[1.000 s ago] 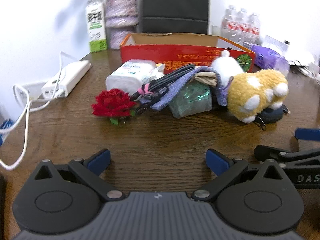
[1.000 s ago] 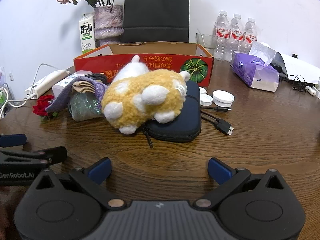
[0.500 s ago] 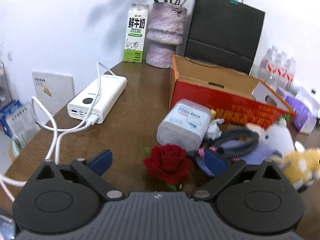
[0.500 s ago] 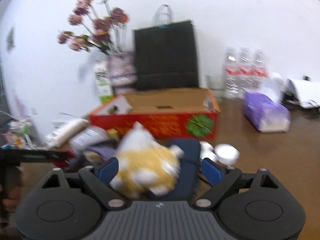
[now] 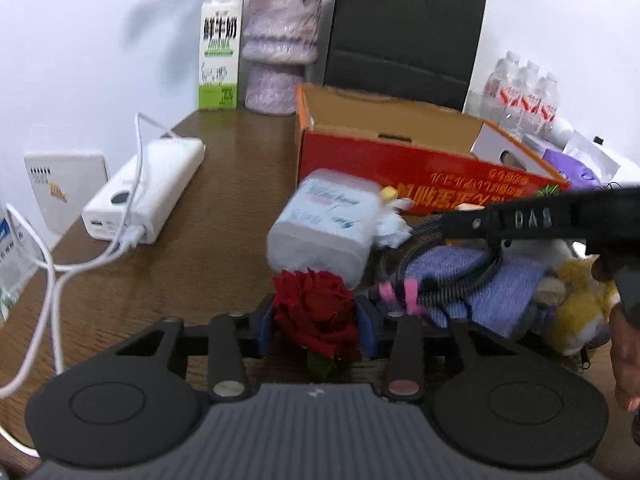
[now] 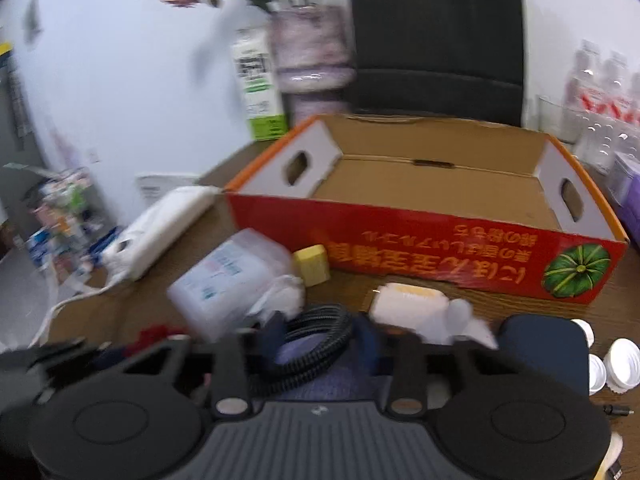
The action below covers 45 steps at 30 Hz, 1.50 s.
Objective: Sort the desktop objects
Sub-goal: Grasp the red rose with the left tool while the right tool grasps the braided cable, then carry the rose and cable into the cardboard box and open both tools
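Note:
My left gripper (image 5: 316,330) has its blue pads against both sides of a red rose (image 5: 316,308) at the near edge of a pile on the brown table (image 5: 224,200); its jaws are still closing. In the right wrist view my right gripper (image 6: 322,336) is closing too, with a black coiled cable (image 6: 320,320) between its fingers, over a purple cloth (image 6: 316,376). The left wrist view shows that gripper (image 5: 496,252) reaching in from the right onto the cable (image 5: 448,284). A clear wipes pack (image 5: 324,224), a yellow plush toy (image 5: 576,320) and an empty red cardboard box (image 6: 440,240) are close by.
A white power bank (image 5: 148,196) with white cords lies at the left. A milk carton (image 5: 220,48), a vase (image 5: 280,48), a black bag (image 5: 404,28) and water bottles (image 5: 524,96) stand behind. A dark blue case (image 6: 544,344) and white caps (image 6: 624,360) sit right. A hand (image 5: 626,360) shows at the edge.
Both grippers have come forward to the pile and their wide jaws have closed in: the left around the red rose, the right over the black coiled cable.

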### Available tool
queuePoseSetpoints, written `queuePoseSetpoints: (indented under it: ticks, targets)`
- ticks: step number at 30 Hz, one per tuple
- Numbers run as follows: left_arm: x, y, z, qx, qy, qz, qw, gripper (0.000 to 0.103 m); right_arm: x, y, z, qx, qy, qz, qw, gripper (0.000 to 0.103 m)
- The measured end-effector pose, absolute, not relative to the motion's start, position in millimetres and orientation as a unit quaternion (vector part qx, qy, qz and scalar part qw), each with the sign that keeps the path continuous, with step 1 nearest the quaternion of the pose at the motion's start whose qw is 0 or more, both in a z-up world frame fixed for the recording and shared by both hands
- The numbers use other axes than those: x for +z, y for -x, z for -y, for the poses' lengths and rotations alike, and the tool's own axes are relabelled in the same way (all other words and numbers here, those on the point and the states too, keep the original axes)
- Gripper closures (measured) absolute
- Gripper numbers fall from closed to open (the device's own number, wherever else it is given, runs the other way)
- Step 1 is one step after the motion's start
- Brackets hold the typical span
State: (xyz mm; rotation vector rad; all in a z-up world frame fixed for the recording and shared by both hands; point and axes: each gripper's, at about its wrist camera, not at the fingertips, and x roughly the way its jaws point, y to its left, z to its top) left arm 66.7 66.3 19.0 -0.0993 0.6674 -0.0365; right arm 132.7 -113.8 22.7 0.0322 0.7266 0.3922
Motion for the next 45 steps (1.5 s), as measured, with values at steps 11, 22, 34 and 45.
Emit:
queuePoseSetpoints:
  ticks: [11,22,34,45]
  targets:
    - [70.1,-7.7,-53.1,-0.040,0.053,-0.266,0.962,0.067,101.9,-47.3,145.2,0.205,-0.028,-0.221,0.953,0.093]
    - [69.8,58.9,-6.8,-0.105,0.031,-0.280,0.954,0.067,100.8,62.3,205.0,0.164,-0.044,-0.198,0.965,0.093]
    - [112.2,43.6,-5.7,-0.175,0.065,-0.299,0.936,0.067,108.8,80.5,224.4,0.149,-0.027,-0.177,0.973,0.093]
    - [177.6,-155.6,5.9,-0.083,-0.048,-0.284,0.954,0.066,172.2,-102.7,212.0,0.164,-0.008,-0.178,0.970,0.093]
